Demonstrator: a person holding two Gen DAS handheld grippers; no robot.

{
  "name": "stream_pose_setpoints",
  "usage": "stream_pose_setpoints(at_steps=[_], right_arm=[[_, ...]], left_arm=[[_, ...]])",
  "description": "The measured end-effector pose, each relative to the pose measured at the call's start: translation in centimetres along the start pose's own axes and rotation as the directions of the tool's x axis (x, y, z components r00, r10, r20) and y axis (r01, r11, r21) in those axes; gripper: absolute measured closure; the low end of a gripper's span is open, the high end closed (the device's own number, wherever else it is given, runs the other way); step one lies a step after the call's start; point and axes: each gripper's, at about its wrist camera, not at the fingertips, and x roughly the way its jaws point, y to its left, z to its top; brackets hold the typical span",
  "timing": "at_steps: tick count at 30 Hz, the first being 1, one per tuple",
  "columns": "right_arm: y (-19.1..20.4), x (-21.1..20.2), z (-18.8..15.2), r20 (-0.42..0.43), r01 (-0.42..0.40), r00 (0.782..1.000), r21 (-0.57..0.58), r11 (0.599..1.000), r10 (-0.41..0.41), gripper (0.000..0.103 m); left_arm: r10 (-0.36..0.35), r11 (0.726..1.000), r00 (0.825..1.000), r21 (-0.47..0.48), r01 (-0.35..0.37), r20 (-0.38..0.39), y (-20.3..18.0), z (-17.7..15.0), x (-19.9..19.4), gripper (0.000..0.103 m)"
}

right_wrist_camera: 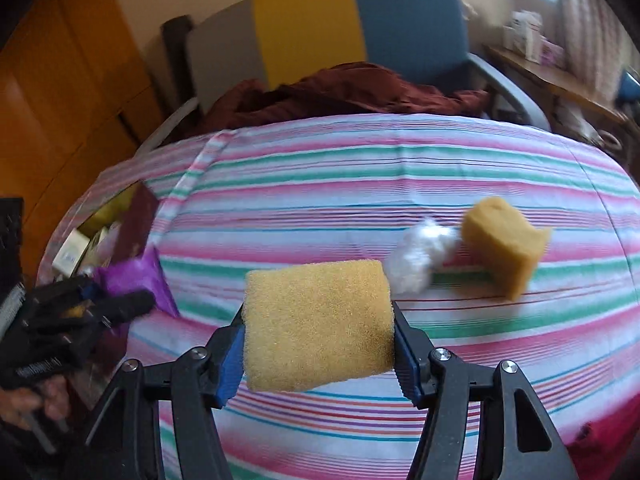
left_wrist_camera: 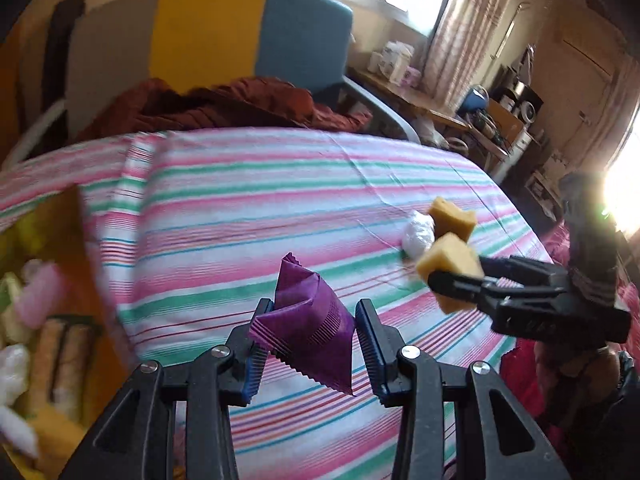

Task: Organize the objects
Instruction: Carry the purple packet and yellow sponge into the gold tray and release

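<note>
A: What do your jaws hold at this moment?

B: Your left gripper (left_wrist_camera: 310, 336) pinches a purple packet (left_wrist_camera: 308, 320); both blue pads press its sides, and the packet hangs above the striped cloth (left_wrist_camera: 280, 184). Your right gripper (right_wrist_camera: 318, 334) pinches a yellow sponge (right_wrist_camera: 318, 324) by its two ends, lifted off the cloth too.

A: And around them?

B: Beyond the right gripper, a second yellow sponge (right_wrist_camera: 506, 242) lies on the cloth, and a white crumpled wrapper (right_wrist_camera: 418, 258) lies just beside it, on its left. I cannot tell if they touch. At the left side of the table stands an open box (left_wrist_camera: 86, 248) with small things inside, blurred. Behind the table you see a dark red cloth (left_wrist_camera: 224, 106) on a chair (left_wrist_camera: 248, 32) with grey, yellow and blue back.
</note>
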Motion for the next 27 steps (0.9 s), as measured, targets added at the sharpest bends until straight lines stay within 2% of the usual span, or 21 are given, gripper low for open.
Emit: stream_pose_setpoints(at_steps=[6, 11, 17, 27], right_arm=[[2.0, 1.2, -0.7, -0.037, -0.049, 0.998, -0.042, 0.998, 0.047, 0.04], [4.0, 1.2, -0.9, -0.055, -0.056, 0.997, -0.075, 0.996, 0.051, 0.04], [8.0, 0.7, -0.8, -0.051, -0.088, 0.995, -0.115, 0.989, 0.082, 0.04], [16.7, 0.7, -1.3, -0.049, -0.188, 0.982, -0.186, 0.964, 0.182, 0.04]], left_arm=[[0.106, 0.994, 0.989, 0.009, -0.108, 0.101, 1.8, -1.1, -5.0, 0.061], [0.166, 0.986, 0.976, -0.01, -0.166, 0.138, 3.8, -2.0, -7.6, 0.061], [0.198, 0.98, 0.968, -0.049, -0.192, 0.157, 5.8, -3.4, -9.7, 0.061], [0.225, 0.971, 0.96, -0.125, -0.205, 0.166, 9.0, -5.8, -11.9, 0.061]])
